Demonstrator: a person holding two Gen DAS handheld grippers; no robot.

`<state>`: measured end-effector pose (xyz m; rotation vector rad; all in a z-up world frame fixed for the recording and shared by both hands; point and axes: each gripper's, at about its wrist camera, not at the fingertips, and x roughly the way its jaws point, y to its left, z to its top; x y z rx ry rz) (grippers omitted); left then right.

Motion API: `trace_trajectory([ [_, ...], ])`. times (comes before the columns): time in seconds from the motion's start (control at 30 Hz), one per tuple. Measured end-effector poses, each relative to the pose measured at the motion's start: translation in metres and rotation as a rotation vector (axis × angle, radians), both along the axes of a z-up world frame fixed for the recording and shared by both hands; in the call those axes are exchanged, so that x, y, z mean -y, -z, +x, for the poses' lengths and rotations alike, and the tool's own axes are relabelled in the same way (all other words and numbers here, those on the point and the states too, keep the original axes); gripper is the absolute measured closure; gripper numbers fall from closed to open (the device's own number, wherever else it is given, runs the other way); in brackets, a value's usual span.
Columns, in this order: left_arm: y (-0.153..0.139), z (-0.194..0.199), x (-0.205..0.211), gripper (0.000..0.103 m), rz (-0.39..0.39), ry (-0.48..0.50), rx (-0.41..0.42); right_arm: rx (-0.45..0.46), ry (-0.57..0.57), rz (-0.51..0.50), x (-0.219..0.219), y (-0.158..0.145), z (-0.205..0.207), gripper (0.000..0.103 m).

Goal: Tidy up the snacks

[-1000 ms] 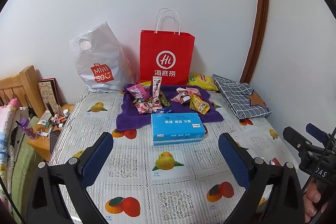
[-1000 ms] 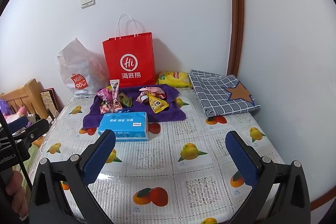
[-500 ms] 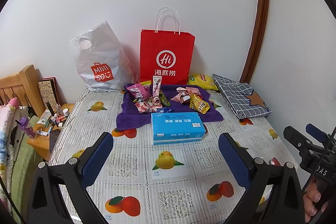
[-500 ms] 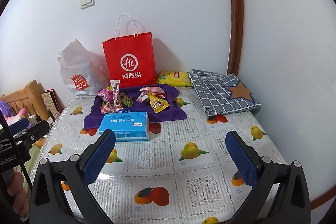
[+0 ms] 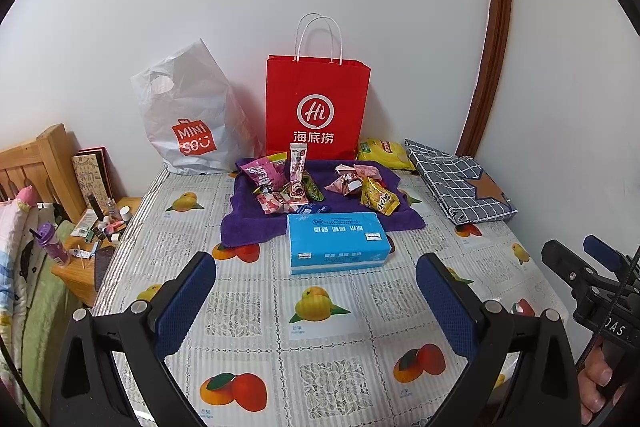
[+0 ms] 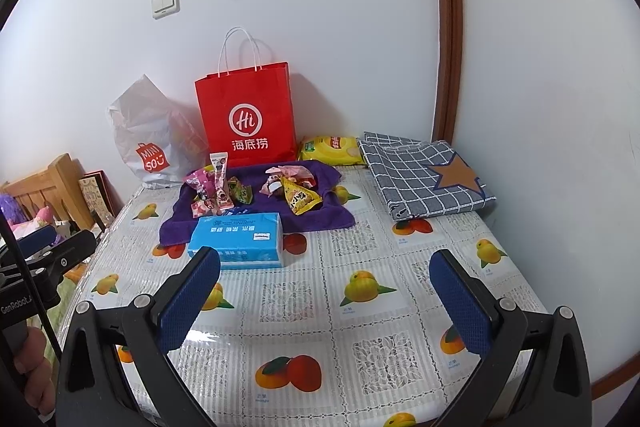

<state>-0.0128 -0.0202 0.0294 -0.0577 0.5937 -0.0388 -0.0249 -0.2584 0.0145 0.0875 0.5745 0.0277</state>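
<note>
While almost nothing has shifted over the last second, your left gripper (image 5: 316,291) and right gripper (image 6: 324,287) stay spread wide and empty, well short of the snacks (image 5: 316,185) heaped on the purple towel (image 5: 244,227) below the red "Hi" bag (image 5: 318,109) and "MINISO" bag (image 5: 192,123).

Snack wrappers (image 5: 298,183) on purple towel (image 5: 256,227): print too small to read. Towel's near edge hidden behind tissue box (image 5: 338,241). White bag (image 5: 188,123) contents unclear.
</note>
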Motion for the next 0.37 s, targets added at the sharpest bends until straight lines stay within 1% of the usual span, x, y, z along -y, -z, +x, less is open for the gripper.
trace_trajectory([
  [0.37,0.0022,-0.0021,0.0011,0.002,0.005,-0.008,0.008,0.005,-0.005,-0.002,-0.0003,-0.0011,-0.0014,0.000],
])
